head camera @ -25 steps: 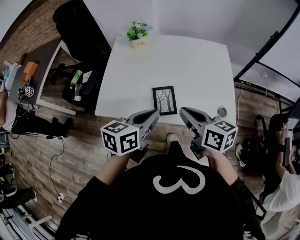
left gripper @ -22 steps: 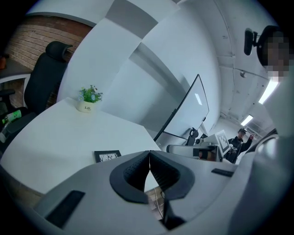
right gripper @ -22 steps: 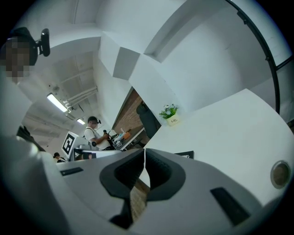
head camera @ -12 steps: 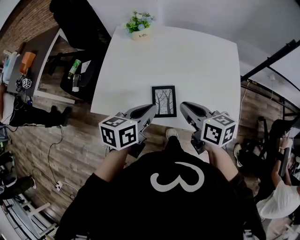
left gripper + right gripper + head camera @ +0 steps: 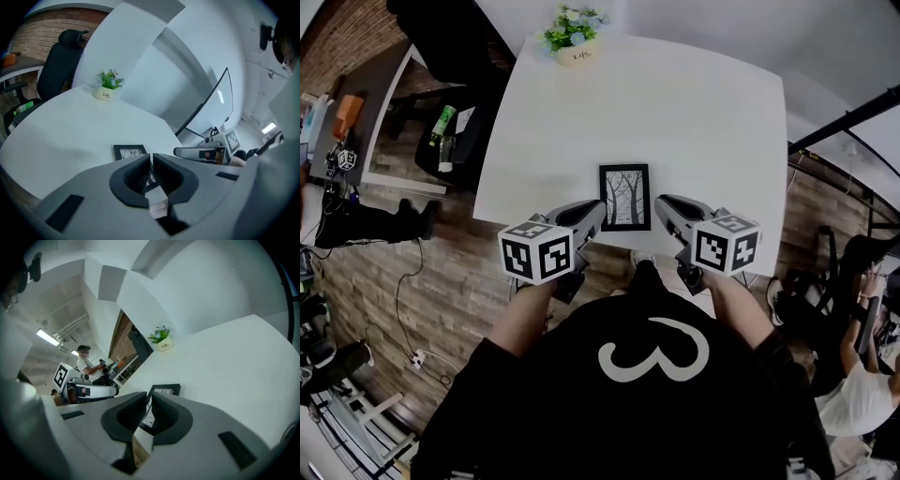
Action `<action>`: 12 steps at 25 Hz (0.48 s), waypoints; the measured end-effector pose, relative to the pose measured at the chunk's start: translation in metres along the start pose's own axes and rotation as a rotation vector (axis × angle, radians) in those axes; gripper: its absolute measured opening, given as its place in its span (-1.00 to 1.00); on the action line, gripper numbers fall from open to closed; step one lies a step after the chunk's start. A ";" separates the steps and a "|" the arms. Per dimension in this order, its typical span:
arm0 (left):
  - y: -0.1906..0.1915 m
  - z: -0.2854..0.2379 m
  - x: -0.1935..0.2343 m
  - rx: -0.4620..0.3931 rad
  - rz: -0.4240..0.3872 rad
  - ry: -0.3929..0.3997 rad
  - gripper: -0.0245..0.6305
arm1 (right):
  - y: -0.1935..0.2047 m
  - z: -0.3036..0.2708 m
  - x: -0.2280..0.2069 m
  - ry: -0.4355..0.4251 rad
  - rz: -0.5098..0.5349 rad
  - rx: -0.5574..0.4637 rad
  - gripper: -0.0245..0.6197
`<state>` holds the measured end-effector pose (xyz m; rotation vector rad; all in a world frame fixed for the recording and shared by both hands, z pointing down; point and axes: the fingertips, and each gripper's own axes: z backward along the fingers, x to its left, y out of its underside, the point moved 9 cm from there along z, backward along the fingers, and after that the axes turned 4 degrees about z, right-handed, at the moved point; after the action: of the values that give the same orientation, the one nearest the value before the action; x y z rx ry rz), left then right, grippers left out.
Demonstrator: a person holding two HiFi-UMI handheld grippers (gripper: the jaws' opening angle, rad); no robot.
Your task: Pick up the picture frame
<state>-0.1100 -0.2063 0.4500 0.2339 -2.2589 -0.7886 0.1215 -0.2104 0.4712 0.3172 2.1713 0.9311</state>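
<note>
A black picture frame (image 5: 624,196) with a drawing of bare trees lies flat near the front edge of the white table (image 5: 675,122). My left gripper (image 5: 598,208) hangs just left of the frame's near corner, shut and empty. At the frame's right side my right gripper (image 5: 660,202) is likewise shut, with nothing in it. In the left gripper view the frame (image 5: 129,152) lies just beyond the closed jaws (image 5: 151,161). The right gripper view shows the frame (image 5: 164,391) behind its closed jaws (image 5: 149,404). Neither gripper touches the frame.
A small potted plant (image 5: 571,36) stands at the table's far edge. A black office chair (image 5: 450,56) and a side desk (image 5: 366,112) stand to the left. People sit at the right (image 5: 862,375) and left (image 5: 356,225). A black stand (image 5: 844,122) rises at the right.
Both grippers have moved forward and down toward the table's front edge, now flanking the frame's near end. Their jaws stay shut. The frame has not moved.
</note>
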 end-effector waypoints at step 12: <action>0.020 -0.037 0.037 0.119 0.056 -0.069 -0.58 | 0.013 -0.033 -0.019 0.023 -0.032 0.080 -0.57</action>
<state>-0.1104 -0.2221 0.5035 0.2007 -2.3695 -0.6426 0.1107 -0.2278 0.5060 0.3113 2.2325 0.8356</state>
